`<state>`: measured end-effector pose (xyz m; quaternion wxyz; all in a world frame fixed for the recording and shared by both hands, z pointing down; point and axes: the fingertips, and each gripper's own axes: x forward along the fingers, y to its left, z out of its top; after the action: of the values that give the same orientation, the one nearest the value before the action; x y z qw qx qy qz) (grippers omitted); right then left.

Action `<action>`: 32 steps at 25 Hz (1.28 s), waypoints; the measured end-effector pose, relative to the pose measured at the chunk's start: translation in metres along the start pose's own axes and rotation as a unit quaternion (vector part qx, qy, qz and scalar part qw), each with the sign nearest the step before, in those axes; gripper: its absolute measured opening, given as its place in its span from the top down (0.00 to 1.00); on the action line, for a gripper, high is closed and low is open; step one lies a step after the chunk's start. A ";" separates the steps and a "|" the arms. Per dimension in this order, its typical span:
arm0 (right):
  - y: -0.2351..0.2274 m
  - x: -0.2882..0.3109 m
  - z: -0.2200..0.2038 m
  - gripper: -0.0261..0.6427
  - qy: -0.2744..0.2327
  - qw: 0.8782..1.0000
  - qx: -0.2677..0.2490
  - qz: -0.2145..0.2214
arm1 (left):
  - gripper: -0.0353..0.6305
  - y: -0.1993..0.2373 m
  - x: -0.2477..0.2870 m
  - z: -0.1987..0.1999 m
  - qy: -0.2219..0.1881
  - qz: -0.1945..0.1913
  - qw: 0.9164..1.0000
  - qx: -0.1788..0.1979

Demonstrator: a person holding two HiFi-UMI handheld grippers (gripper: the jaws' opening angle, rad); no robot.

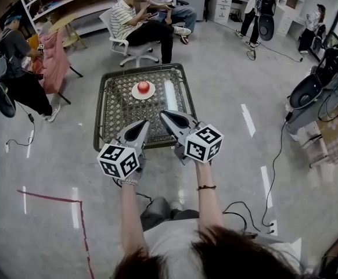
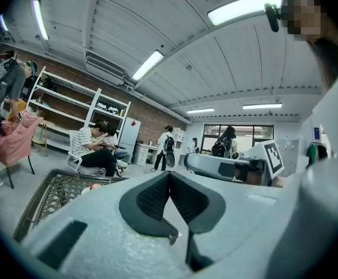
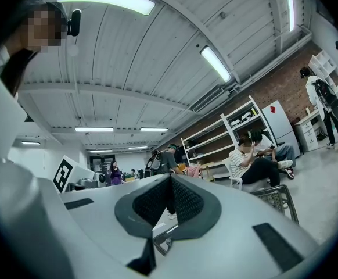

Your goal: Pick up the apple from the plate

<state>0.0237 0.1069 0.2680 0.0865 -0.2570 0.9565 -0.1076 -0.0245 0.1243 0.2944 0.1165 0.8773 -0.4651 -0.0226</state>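
A red apple (image 1: 143, 88) rests on a small white plate (image 1: 135, 93) near the far middle of a wire-mesh table (image 1: 117, 118). Both grippers hover over the table's near edge, short of the plate and apart from it. My left gripper (image 1: 146, 122) is shut with nothing between its jaws; its own view shows the pads meeting (image 2: 169, 174) and the apple (image 2: 93, 186) small at lower left. My right gripper (image 1: 162, 113) is also shut and empty, tips together (image 3: 170, 178), pointing past the table's corner (image 3: 280, 200).
A white cylinder (image 1: 170, 94) lies on the table right of the plate. Seated people on a white chair (image 1: 131, 50) are just beyond the table. A person (image 1: 15, 74) stands at left by a pink-draped chair (image 1: 54, 60). Cables (image 1: 273, 173) trail across the floor at right.
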 end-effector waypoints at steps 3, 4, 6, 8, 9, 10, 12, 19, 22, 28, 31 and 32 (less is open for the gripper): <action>-0.005 0.009 0.000 0.95 0.001 1.000 0.006 0.001 | 0.93 0.010 0.004 0.001 0.005 0.003 1.000 -0.003; -0.007 0.013 -0.002 0.95 0.002 1.000 0.007 0.002 | 0.93 0.015 0.006 0.001 0.006 0.004 1.000 -0.005; -0.012 0.022 -0.006 0.95 0.005 1.000 0.010 0.003 | 0.93 0.025 0.010 -0.001 0.008 0.004 1.000 -0.009; -0.018 0.031 -0.008 0.95 0.007 1.000 0.012 0.003 | 0.93 0.035 0.014 -0.001 0.010 0.003 1.000 -0.011; -0.020 0.037 -0.009 0.95 0.009 1.000 0.013 0.002 | 0.93 0.041 0.017 -0.001 0.012 0.002 1.000 -0.011; -0.023 0.042 -0.010 0.95 0.010 1.000 0.014 0.002 | 0.93 0.046 0.019 0.000 0.014 0.001 1.000 -0.012; -0.029 0.052 -0.013 0.95 0.012 1.000 0.017 -0.001 | 0.93 0.056 0.026 -0.001 0.018 -0.003 1.000 -0.015; -0.054 0.084 -0.023 0.95 0.021 0.999 0.022 -0.012 | 0.93 0.092 0.048 0.002 0.023 -0.015 0.999 -0.021; -0.063 0.096 -0.027 0.95 0.024 0.999 0.023 -0.019 | 0.93 0.106 0.057 0.001 0.026 -0.022 0.999 -0.025; -0.080 0.115 -0.027 0.95 0.029 0.999 0.024 -0.030 | 0.93 0.125 0.076 0.005 0.035 -0.037 0.998 -0.030; -0.086 0.121 -0.029 0.95 0.031 0.999 0.024 -0.034 | 0.93 0.133 0.083 0.005 0.033 -0.043 0.998 -0.032; -0.088 0.123 -0.030 0.95 0.031 0.999 0.024 -0.036 | 0.93 0.135 0.085 0.005 0.034 -0.046 0.998 -0.032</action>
<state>-0.0467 -0.0253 0.3050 0.0589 -0.2857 0.9459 -0.1417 -0.0869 -0.0194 0.3254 0.1590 0.8940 -0.4186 -0.0129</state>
